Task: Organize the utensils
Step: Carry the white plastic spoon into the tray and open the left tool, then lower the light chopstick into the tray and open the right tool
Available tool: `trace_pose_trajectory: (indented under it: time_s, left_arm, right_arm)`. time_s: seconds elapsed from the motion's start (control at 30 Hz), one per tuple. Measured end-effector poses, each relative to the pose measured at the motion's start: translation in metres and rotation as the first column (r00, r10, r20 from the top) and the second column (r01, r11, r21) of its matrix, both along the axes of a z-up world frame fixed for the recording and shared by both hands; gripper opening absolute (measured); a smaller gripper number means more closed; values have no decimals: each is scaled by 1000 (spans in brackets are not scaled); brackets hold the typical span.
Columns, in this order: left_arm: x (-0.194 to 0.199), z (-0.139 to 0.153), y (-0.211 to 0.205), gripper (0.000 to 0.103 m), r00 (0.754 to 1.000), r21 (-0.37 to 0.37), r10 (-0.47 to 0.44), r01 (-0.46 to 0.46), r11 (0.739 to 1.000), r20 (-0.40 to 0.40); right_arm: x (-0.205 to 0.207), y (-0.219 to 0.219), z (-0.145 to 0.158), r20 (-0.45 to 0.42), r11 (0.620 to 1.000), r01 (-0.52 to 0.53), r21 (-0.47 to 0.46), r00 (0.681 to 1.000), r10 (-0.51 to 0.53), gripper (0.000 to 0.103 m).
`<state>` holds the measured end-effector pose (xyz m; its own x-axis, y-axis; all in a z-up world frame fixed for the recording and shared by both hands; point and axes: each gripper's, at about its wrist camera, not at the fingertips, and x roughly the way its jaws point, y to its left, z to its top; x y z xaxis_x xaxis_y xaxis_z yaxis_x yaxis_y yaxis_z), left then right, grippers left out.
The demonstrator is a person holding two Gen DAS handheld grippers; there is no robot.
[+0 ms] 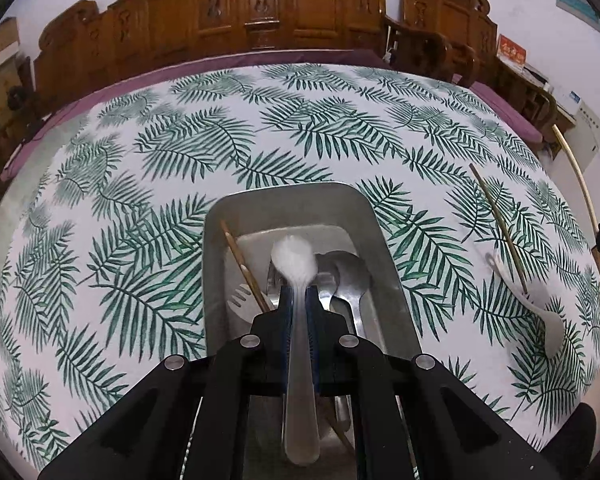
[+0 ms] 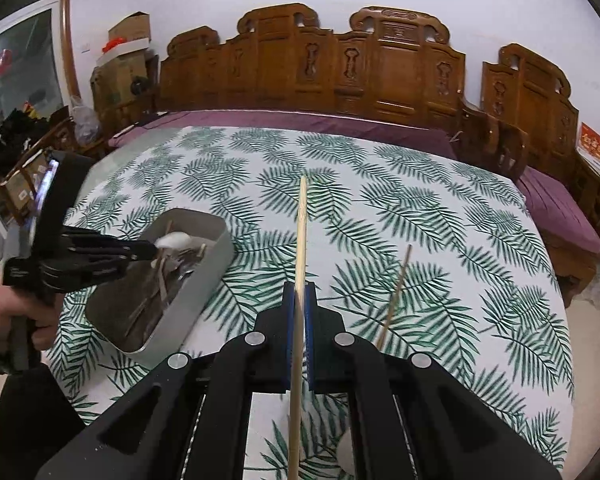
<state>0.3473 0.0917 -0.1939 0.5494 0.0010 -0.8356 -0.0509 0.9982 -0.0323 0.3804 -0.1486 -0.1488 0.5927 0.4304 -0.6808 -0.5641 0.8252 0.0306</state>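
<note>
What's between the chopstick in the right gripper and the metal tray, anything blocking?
Only bare tablecloth lies between the chopstick held by the right gripper and the metal tray. But the left gripper hangs over the tray's opening holding a white spoon, crowding the drop spot.

A surface [image 1: 260, 140] covered in a white cloth with green fern print carries a metal tray [image 1: 384, 248] near its front. Well to the tray's right a white spoon [image 1: 540, 312] lies on the cloth, with a brown chopstick [image 1: 498, 228] resting across its handle.
</note>
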Motion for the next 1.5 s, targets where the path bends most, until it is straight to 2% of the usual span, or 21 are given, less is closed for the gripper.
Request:
trace_pose_trajectory:
  time_s: [0.13, 0.43, 0.6, 0.67, 0.83, 1.03, 1.17, 1.5]
  left_arm:
    - [-5, 3, 1, 15, 1000, -9, -10, 10, 1000, 7]
    - [-43, 38, 16, 16, 996, -1, -37, 37, 999, 76]
    - [-64, 53, 35, 17, 994, -6, -30, 31, 1000, 103]
    - [-72, 57, 43, 25, 994, -8, -22, 23, 1000, 111]
    - [-90, 59, 62, 36, 993, -22, -7, 10, 1000, 117]
    - [-107, 55, 84, 68, 993, -32, 33, -29, 999, 112]
    - [-114, 49, 91, 72, 994, -28, 43, -40, 999, 104]
    - [-122, 45, 100, 72, 993, -41, 54, -50, 998, 105]
  right_arm:
    - [0, 15, 1, -8, 1000, -27, 5, 1000, 28, 6]
    - [-4, 68, 8, -11, 994, -104, 21, 994, 104, 6]
    - [-2, 104, 5, -41, 990, -133, 42, 990, 135, 6]
    - [0, 119, 1, -59, 988, -142, 51, 988, 145, 6]
    - [3, 144, -5, -96, 985, -137, 106, 985, 147, 6]
    - [7, 175, -19, -134, 987, -132, 97, 980, 144, 6]
    - [12, 188, -39, -182, 991, -109, 79, 976, 122, 6]
    - [17, 193, -72, -233, 998, -61, 27, 970, 66, 6]
